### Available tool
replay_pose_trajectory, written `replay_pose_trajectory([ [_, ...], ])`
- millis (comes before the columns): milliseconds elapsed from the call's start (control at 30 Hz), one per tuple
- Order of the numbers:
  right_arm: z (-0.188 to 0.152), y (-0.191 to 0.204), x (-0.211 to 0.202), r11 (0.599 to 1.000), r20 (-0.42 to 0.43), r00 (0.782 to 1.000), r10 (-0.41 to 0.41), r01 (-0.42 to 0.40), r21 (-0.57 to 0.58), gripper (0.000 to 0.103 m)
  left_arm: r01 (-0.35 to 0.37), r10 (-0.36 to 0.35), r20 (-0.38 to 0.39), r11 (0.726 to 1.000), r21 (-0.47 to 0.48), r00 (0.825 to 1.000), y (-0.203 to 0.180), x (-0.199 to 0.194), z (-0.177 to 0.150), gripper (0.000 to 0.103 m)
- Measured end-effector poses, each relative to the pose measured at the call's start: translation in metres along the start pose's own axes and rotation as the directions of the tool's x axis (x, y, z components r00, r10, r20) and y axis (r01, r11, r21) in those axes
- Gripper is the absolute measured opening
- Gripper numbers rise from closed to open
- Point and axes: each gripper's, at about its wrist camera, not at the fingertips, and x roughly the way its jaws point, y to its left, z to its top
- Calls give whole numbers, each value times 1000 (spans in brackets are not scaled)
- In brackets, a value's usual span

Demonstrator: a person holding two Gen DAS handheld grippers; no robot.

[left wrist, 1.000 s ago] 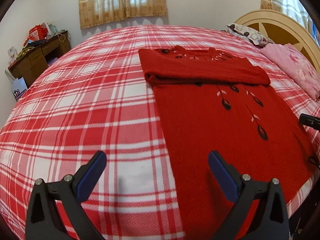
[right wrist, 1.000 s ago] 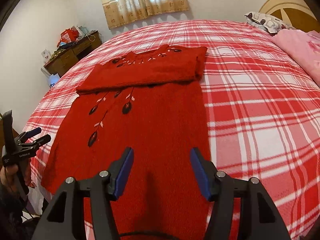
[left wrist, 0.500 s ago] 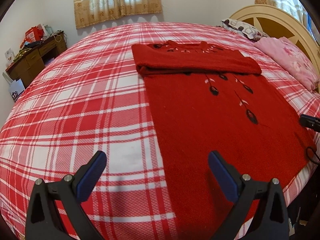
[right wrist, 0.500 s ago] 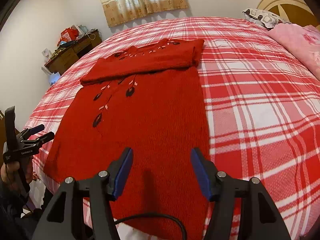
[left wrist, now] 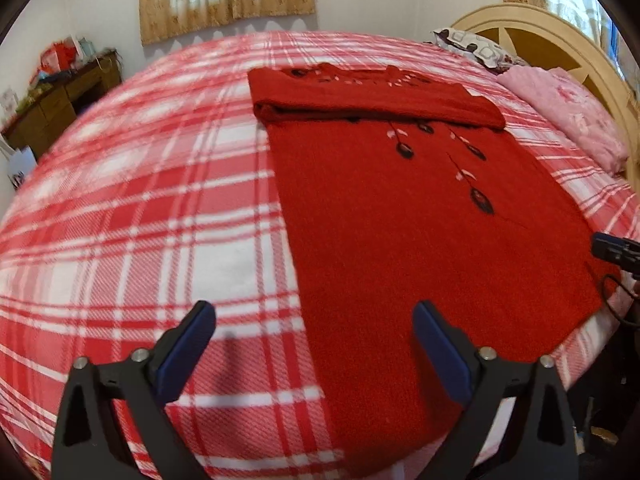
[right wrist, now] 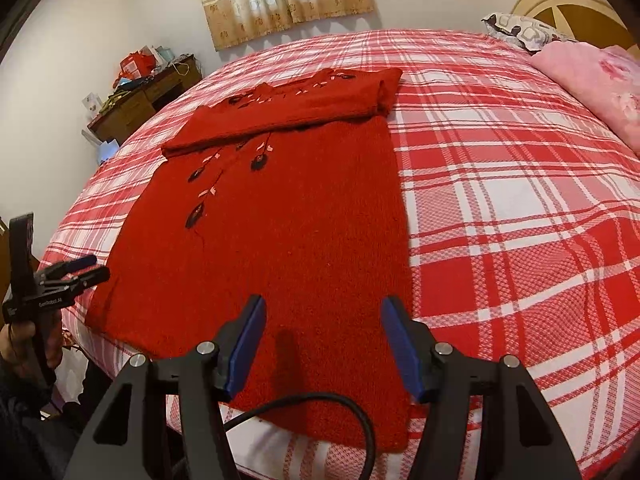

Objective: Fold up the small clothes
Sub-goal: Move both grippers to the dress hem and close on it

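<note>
A red knit sweater with dark leaf embroidery lies flat on the plaid bed, its sleeves folded across the chest into a thick band. It also shows in the right wrist view. My left gripper is open and empty above the sweater's near left hem corner. My right gripper is open and empty above the near right hem. The left gripper also shows in the right wrist view, and the right gripper's tip shows at the left wrist view's right edge.
The red and white plaid blanket covers the bed. A pink quilt and patterned pillow lie by the wooden headboard. A cluttered wooden desk stands by the wall. A black cable hangs under my right gripper.
Both grippers have drawn back toward the near bed edge, so the sweater's hem sits farther out in front. Both stay open and empty.
</note>
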Motion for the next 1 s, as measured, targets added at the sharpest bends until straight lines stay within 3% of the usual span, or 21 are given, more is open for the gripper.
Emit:
replay_pose_trajectory([
  [67,0,-1,-2,1000,6,1000,-4,4,-2,61,46,-46,-20,999,-21,999,1,0,-5,85],
  [300,0,-1,-4,1000,12,1000,-6,6,-7,61,140,-148,-61,984,-112,987,10,-3,-22,70],
  [367,-1,-2,-5,1000,12,1000,-4,4,-8,61,173,-183,-69,976,-132,981,8,-5,-26,62],
  [467,0,-2,-5,1000,12,1000,-5,5,-8,61,218,-231,-76,964,-150,970,0,-7,-33,61],
  [667,3,-8,-15,1000,18,1000,-24,24,-12,61,190,-201,-92,975,-119,975,-10,-7,-35,60],
  [700,3,-11,-17,1000,14,1000,-24,24,-6,61,187,-199,-96,975,-120,975,-9,-7,-35,56],
  [733,3,-14,-19,1000,7,1000,-24,24,-1,61,185,-197,-97,975,-122,976,-8,-8,-35,35],
  [767,3,-17,-20,1000,1,1000,-23,23,2,61,197,-209,-102,973,-122,973,-7,-8,-35,8],
  [1000,-1,-28,-25,999,-79,996,45,-42,33,61,252,-259,-29,957,-145,965,11,-28,-24,9],
])
